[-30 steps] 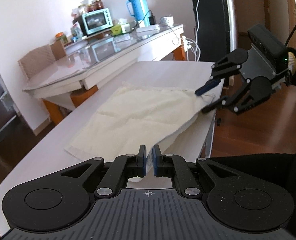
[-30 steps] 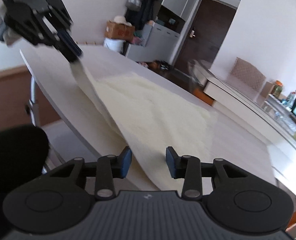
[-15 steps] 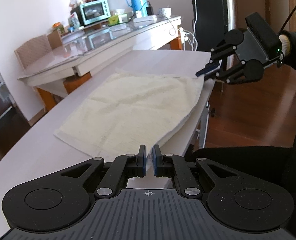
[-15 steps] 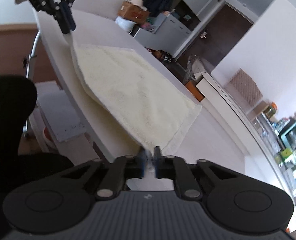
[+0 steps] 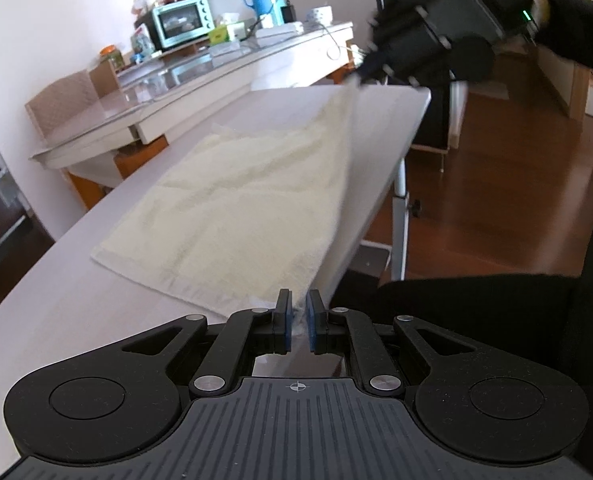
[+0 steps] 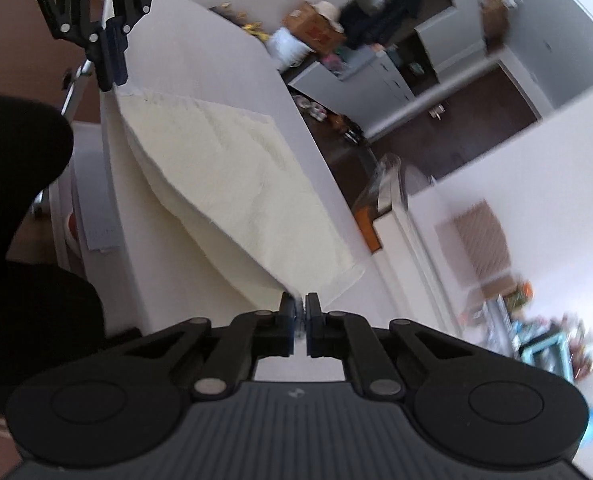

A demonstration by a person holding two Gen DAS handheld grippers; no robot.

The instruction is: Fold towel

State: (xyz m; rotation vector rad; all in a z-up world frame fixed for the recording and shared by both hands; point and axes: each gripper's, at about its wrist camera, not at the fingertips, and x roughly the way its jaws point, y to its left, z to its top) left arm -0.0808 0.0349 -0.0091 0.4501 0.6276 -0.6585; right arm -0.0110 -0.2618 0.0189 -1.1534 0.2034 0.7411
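Left gripper (image 5: 299, 322): pads nearly closed, a near corner of the towel (image 5: 248, 200) pinched between them, as it was a second ago. Right gripper (image 6: 301, 322): a second ago held wide apart over the cloth edge; now closed down on the other near corner, cloth visible between the pads. In the left wrist view that corner is seen lifted clear of the table (image 5: 392, 120), higher than half a second ago, with the towel's near edge drawn up into a taut ridge. Judged: both corners secured, the fold-over is under way.

Towel: pale cream, coarse weave, hemmed border. Its far half is laid flat on the table; its near edge, at the table's front edge, is raised between the two grippers.
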